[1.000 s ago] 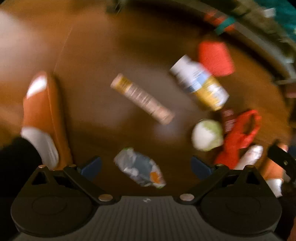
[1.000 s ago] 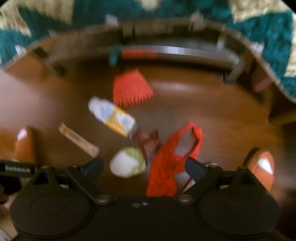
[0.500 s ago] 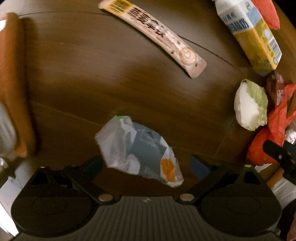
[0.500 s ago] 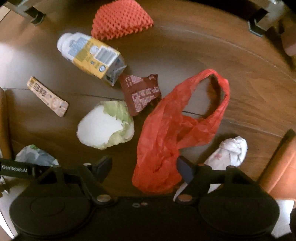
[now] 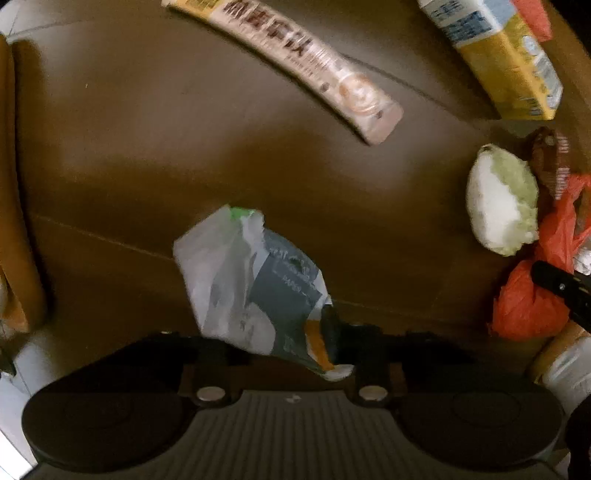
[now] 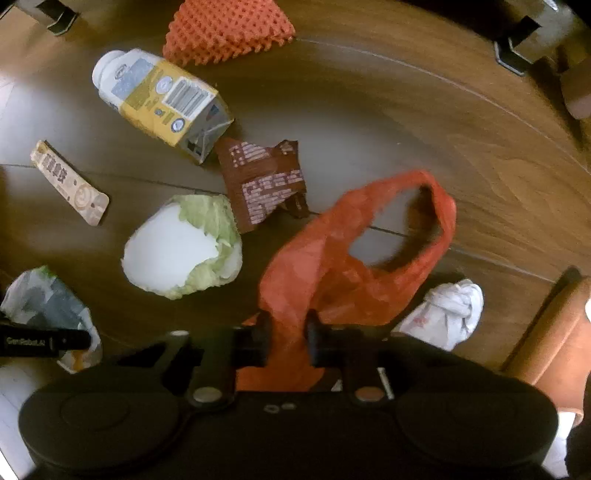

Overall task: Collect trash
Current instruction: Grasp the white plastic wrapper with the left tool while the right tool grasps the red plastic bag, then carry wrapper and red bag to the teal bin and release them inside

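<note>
Both pairs of fingers have closed since half a second ago: the right gripper (image 6: 286,332), then spread wide on either side of the red plastic bag (image 6: 354,258), now pinches the bag's lower end, and the left gripper (image 5: 280,350), then wide around the crumpled grey-and-white wrapper (image 5: 255,288), has drawn in to a narrow gap with the wrapper's near end between its fingers, touching at least the right one; motion blur hides whether it is truly clamped.

Everything lies on a brown wooden floor (image 6: 406,122). The bag stretches up and to the right from the right gripper, its handle loop open against the floor. Left of it sits a pale cabbage piece (image 6: 181,247), white cut face up, green leaves at its edge. Above that lies a yellow-and-white drink carton (image 6: 162,99) on its side, cap pointing up-left, with an orange mesh piece (image 6: 225,29) just beyond it. A torn brown wrapper (image 6: 264,181) lies between carton, cabbage and bag, its corner touching the carton's flattened end. A knotted white bag (image 6: 450,310) rests just right of the red one. A long beige sachet (image 6: 70,181) lies apart on the left, slanted.
</note>
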The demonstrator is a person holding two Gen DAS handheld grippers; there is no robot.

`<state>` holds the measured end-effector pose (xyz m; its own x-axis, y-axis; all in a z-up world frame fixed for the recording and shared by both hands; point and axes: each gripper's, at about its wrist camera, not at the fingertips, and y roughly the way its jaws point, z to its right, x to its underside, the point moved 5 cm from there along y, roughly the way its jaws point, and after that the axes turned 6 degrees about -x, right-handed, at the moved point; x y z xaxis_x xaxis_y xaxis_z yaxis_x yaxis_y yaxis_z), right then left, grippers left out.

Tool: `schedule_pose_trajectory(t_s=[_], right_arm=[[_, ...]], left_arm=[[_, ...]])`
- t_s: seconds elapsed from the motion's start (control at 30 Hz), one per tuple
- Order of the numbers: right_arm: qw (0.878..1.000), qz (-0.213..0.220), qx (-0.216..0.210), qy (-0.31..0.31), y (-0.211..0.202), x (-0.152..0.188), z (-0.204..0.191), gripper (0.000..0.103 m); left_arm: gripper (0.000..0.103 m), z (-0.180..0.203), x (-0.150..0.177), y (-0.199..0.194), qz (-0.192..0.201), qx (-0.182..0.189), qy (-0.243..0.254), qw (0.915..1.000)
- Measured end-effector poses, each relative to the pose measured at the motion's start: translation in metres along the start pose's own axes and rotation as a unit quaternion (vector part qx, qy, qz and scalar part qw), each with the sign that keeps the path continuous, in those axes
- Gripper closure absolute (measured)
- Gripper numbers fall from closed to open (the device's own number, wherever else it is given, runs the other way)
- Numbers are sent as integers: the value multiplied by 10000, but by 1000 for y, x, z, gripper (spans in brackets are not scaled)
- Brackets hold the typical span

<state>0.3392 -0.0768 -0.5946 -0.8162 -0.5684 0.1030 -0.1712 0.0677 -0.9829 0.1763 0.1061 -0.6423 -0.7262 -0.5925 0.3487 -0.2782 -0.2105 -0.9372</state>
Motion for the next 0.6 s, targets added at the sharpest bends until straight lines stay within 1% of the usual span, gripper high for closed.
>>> schedule_pose_trajectory(t_s=[0.07, 0.1, 0.13, 0.27, 0.33, 0.43, 0.6], right_arm=[[10000, -32, 46, 57, -8, -1, 0, 92], [10000, -40, 65, 59, -13, -1, -1, 93], [9999, -29, 100, 74, -19, -1, -2, 93], [9997, 128, 131, 166, -50, -2, -5, 94], [9993, 281, 146, 187, -70, -2, -7, 94], [9982, 569, 144, 142, -102, -2, -12, 94], [9939, 1103, 34, 50, -160, 9, -23, 94]], left_arm=[[92, 3, 0, -6, 111, 21, 81, 9999], [95, 5, 0, -10, 169, 38, 112, 9998], [96, 7, 0, -14, 226, 63, 151, 9996], [97, 14, 2, -37, 422, -34, 338, 9985], [97, 17, 0, -57, 562, -49, 421, 9975], [96, 24, 4, -89, 846, -86, 674, 9941], [96, 21, 12, -141, 1357, -37, 839, 9872]])
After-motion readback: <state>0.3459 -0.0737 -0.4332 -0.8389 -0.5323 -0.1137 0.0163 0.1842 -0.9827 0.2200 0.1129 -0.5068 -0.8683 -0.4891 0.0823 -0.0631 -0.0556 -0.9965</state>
